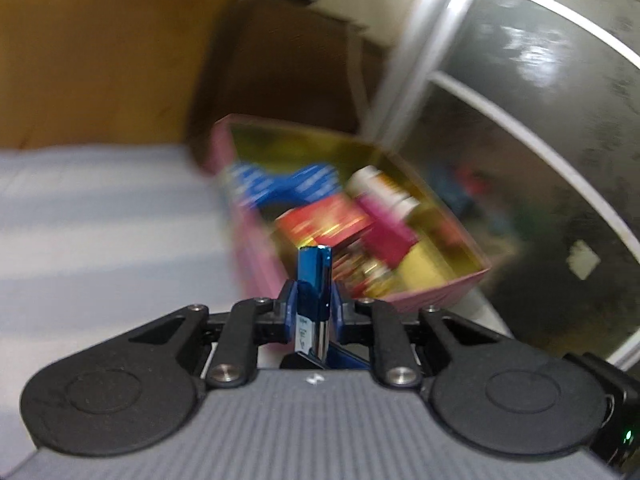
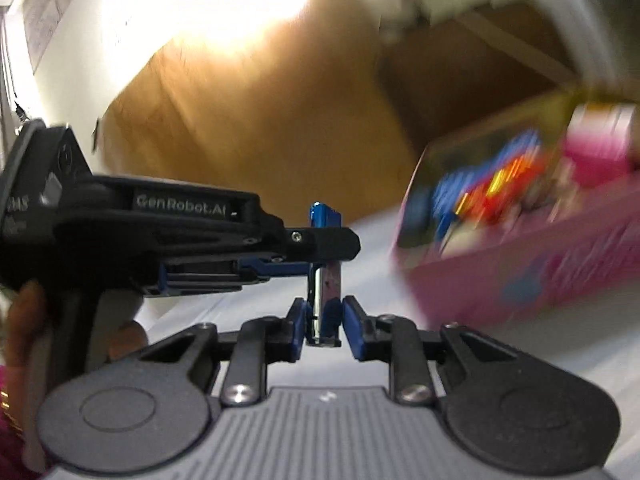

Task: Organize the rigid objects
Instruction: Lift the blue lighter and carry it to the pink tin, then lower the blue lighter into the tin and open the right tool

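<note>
Passing a small blue metallic piece (image 2: pixel 325 264) between tools, near the bed (image 1: pixel 100 216).
Left tool (image 1: pixel 315 300): closed on the piece, which stands upright.
Right tool (image 2: pixel 325 322): narrowly parted around the piece's lower end; contact cannot be told.
Pink box (image 1: pixel 440 294), right: part-filled. Advice: keep one firm grip, then lower the piece into a gap.

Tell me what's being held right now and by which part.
The left claw grips a shiny blue box around its middle; the right claw brackets its lower end, pads slightly apart.
</note>
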The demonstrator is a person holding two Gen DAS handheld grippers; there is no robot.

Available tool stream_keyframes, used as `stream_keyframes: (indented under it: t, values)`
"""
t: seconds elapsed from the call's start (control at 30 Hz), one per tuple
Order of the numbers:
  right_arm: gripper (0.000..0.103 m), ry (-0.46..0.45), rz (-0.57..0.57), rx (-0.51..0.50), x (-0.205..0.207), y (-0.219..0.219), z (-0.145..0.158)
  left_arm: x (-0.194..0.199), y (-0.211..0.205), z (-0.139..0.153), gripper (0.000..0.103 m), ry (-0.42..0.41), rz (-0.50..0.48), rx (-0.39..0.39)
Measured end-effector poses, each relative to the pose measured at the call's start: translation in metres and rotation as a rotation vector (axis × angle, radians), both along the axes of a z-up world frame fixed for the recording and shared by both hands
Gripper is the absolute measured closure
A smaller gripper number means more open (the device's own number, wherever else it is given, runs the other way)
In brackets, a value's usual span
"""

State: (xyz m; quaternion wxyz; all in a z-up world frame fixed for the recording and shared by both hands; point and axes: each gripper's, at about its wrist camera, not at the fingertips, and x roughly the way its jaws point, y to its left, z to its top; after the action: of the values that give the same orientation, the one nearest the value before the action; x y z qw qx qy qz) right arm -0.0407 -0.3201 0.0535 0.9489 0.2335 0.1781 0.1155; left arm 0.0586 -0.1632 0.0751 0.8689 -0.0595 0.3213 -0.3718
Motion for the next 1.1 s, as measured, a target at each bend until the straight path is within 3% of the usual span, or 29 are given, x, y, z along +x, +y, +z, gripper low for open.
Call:
stream_keyframes:
  t: [0.2, 0.33, 0.43, 0.47, 0.5, 0.53, 0.6, 0.83, 1.0, 1.1]
  values:
    - [0.083, -0.049, -0.198, -0.093, 0.006, -0.041, 0.015, 0.017, -0.074, 0.008, 0.083, -0.07, -0.117, 0.014]
    - [0.084, -0.028, -0.298, -0.118, 0.015, -0.067, 0.008, 0.03, -0.109, -0.002, 0.083, -0.052, -0.152, 0.035]
    - [0.082, -0.015, -0.367, -0.169, 0.024, -0.079, 0.003, 0.037, -0.128, -0.007, 0.076, -0.059, -0.138, 0.067]
    - [0.081, -0.013, -0.402, -0.199, 0.028, -0.081, 0.0, 0.039, -0.133, -0.008, 0.067, -0.067, -0.114, 0.088]
    - [0.076, -0.017, -0.446, -0.22, 0.031, -0.086, -0.004, 0.041, -0.137, -0.009, 0.064, -0.079, -0.087, 0.105]
    - [0.068, -0.028, -0.495, -0.233, 0.034, -0.089, -0.007, 0.043, -0.137, -0.009, 0.062, -0.086, -0.073, 0.11]
    - [0.068, -0.047, -0.542, -0.248, 0.033, -0.092, -0.012, 0.042, -0.132, -0.007, 0.056, -0.105, -0.045, 0.11]
    - [0.066, -0.093, -0.519, -0.222, 0.023, -0.093, -0.016, 0.03, -0.108, 0.006, 0.054, -0.218, 0.095, 0.201]
    - [0.061, -0.095, -0.517, -0.164, -0.006, -0.084, -0.013, 0.006, -0.069, 0.011, 0.037, -0.327, 0.184, 0.267]
    - [0.059, -0.097, -0.488, -0.148, -0.023, -0.068, -0.009, -0.008, -0.048, 0.005, 0.036, -0.361, 0.211, 0.309]
